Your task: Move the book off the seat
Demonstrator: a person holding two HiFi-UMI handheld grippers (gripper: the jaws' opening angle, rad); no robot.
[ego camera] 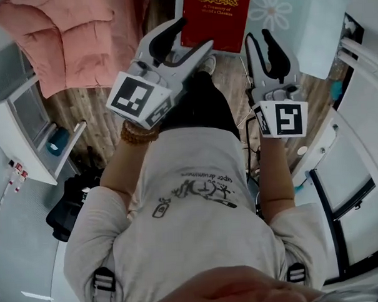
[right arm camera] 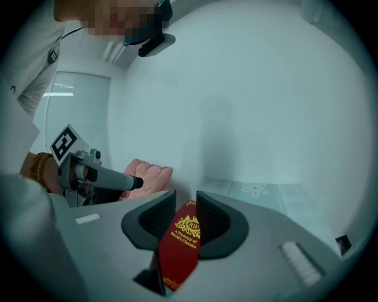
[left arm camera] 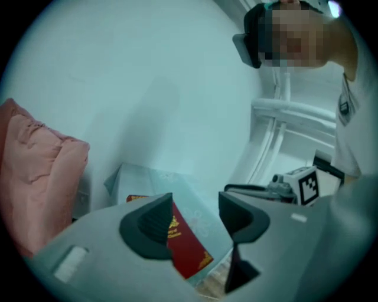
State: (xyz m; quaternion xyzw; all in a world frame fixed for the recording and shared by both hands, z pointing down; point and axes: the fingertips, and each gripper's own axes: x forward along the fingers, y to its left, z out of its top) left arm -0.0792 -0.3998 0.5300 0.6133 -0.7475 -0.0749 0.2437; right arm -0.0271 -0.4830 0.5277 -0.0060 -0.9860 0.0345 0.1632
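A dark red book [ego camera: 216,18] with gold lettering lies face up on a pale blue seat [ego camera: 277,12] that has a flower pattern. My left gripper [ego camera: 195,33] hovers at the book's near left corner, jaws wide apart and empty. In the left gripper view the book [left arm camera: 186,245] shows beyond the jaws, on the seat [left arm camera: 147,177]. My right gripper [ego camera: 258,36] is by the book's near right corner, with only a narrow gap between its jaws. The right gripper view shows the book's cover [right arm camera: 183,236] through that gap, beyond the pads and not pinched.
A pink cushion [ego camera: 71,40] lies left of the seat. A white shelf unit [ego camera: 26,135] with a teal roll [ego camera: 57,140] stands at the left, with a black bag [ego camera: 69,205] on the floor beside it. White rails [ego camera: 356,108] run along the right. The floor is wood.
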